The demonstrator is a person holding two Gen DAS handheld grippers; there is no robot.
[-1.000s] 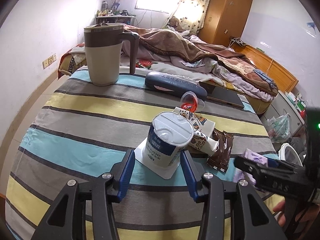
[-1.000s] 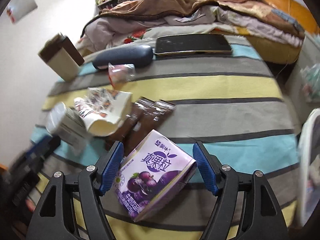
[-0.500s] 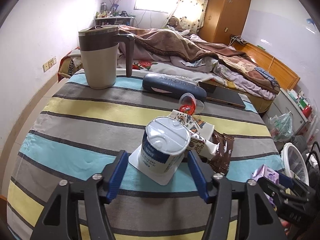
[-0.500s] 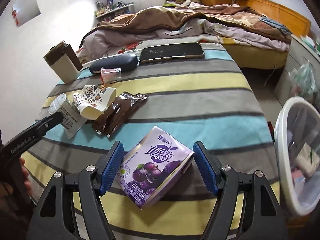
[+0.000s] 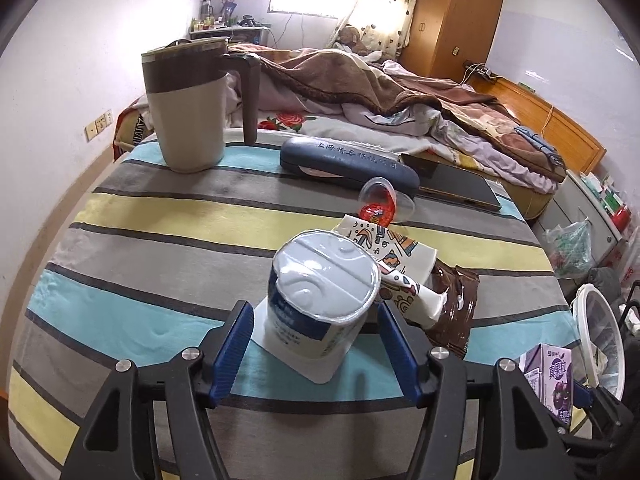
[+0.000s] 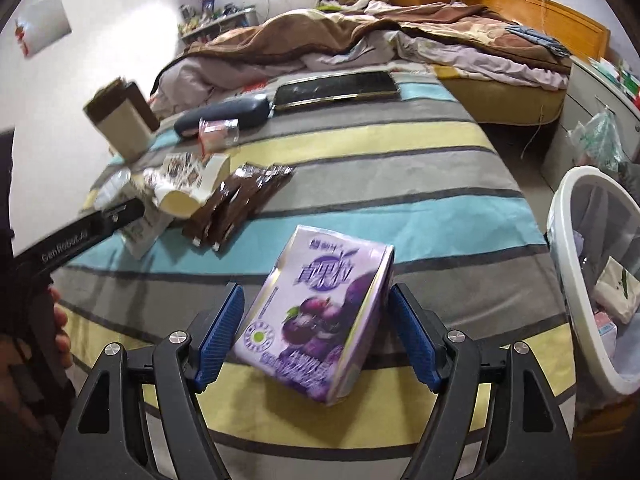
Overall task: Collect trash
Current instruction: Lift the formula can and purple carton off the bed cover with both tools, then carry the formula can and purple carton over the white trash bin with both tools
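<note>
My right gripper (image 6: pixel 316 336) is shut on a purple juice carton (image 6: pixel 320 312) and holds it tilted above the striped tablecloth (image 6: pixel 400 160); the carton also shows in the left wrist view (image 5: pixel 554 376). My left gripper (image 5: pixel 316 344) is open, its blue pads on either side of a white yogurt cup (image 5: pixel 320 304) that stands upside down on the cloth. Behind the cup lie a patterned paper cup (image 5: pixel 396 264), brown wrappers (image 5: pixel 456 304) and a small clear cup with red inside (image 5: pixel 382 204). A white trash basket (image 6: pixel 596 272) stands at the right of the table.
A beige and brown jug (image 5: pixel 192 104), a dark blue glasses case (image 5: pixel 348 162) and a dark tablet (image 5: pixel 456 184) sit at the far side of the table. A bed with blankets (image 5: pixel 380 92) lies beyond. A plastic bag (image 5: pixel 572 248) is on the floor at right.
My right gripper has swung right and toward the white basket with the carton, which now stands more upright. My left gripper has moved closer around the yogurt cup.
</note>
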